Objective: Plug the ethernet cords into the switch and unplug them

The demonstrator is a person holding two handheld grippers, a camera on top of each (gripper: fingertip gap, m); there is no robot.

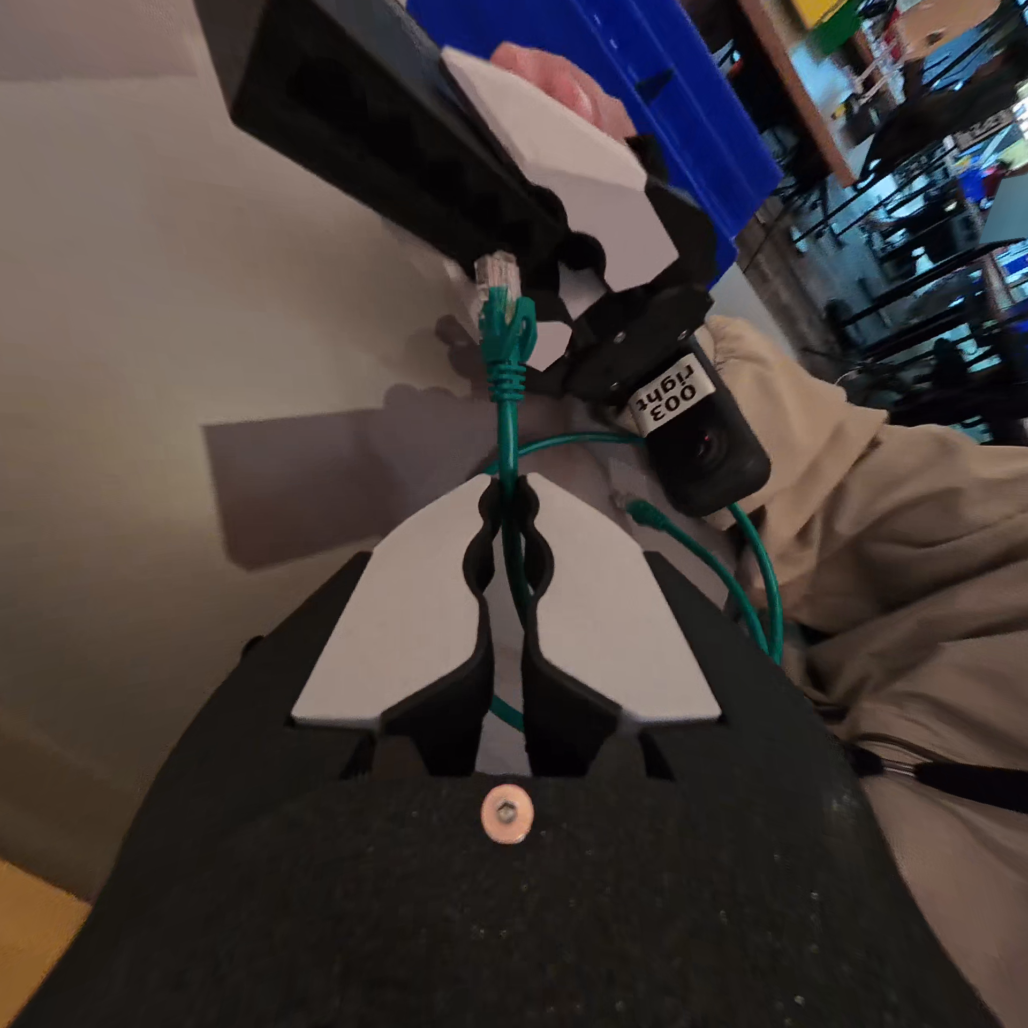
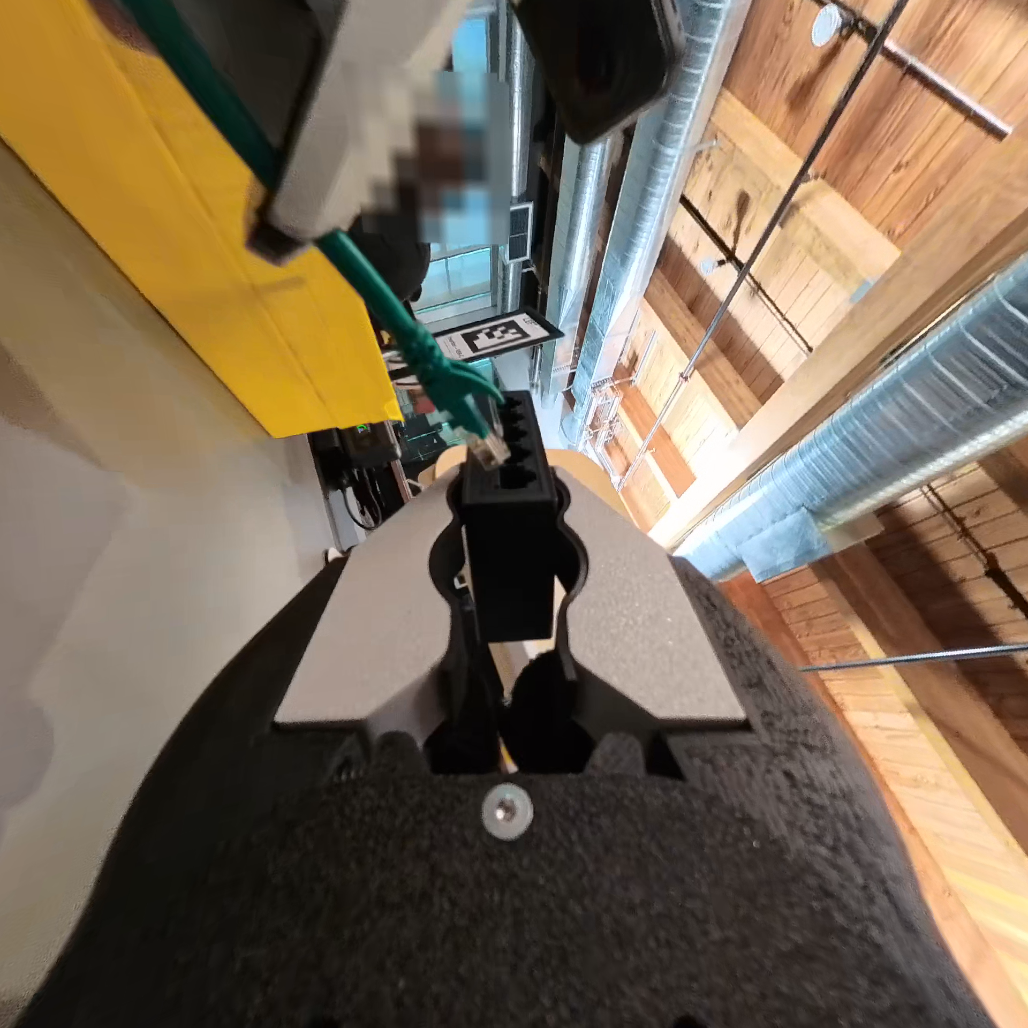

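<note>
My left gripper (image 1: 507,484) is shut on a green ethernet cord (image 1: 509,439), just behind its boot. The cord's clear plug (image 1: 496,272) points up at the black switch (image 1: 356,128) and sits just off its port face. My right gripper (image 2: 509,495) is shut on the switch (image 2: 509,534), which it holds tilted in the air; its row of ports (image 2: 514,445) faces away. The same plug (image 2: 488,453) hovers at the lower ports, apart from them. The right gripper also shows in the left wrist view (image 1: 578,261). A second green cord end (image 1: 645,512) hangs loose lower right.
A blue bin (image 1: 639,111) stands behind the switch. A person's beige sleeve (image 1: 862,528) fills the right of the left wrist view. A yellow bin (image 2: 167,222) is at the upper left in the right wrist view, with ceiling ducts and wooden beams beyond.
</note>
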